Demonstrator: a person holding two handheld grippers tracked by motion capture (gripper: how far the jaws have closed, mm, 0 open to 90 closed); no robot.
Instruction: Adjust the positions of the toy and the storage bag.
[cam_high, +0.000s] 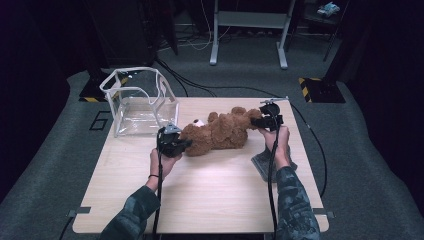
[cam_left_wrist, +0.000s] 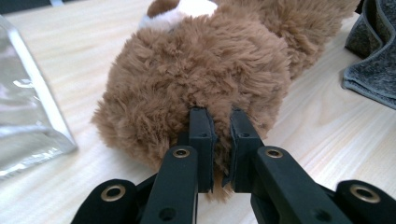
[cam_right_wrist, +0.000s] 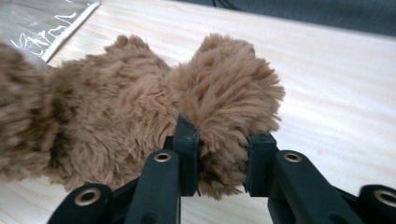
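- The brown teddy bear lies stretched across the middle of the table, its head end toward my left hand and a furry limb toward my right.
- My left tongs are pressed in on the plush at the bear's head end; in the left gripper view the two black jaws stand close together with a tuft of fur pinched between them.
- My right tongs pinch a fluffy limb at the bear's other end; in the right gripper view fur bulges out between the jaws.
- A clear plastic box with a white frame stands near the bear, at the table's far left corner.
- A grey cloth lies on the table under my right wrist.
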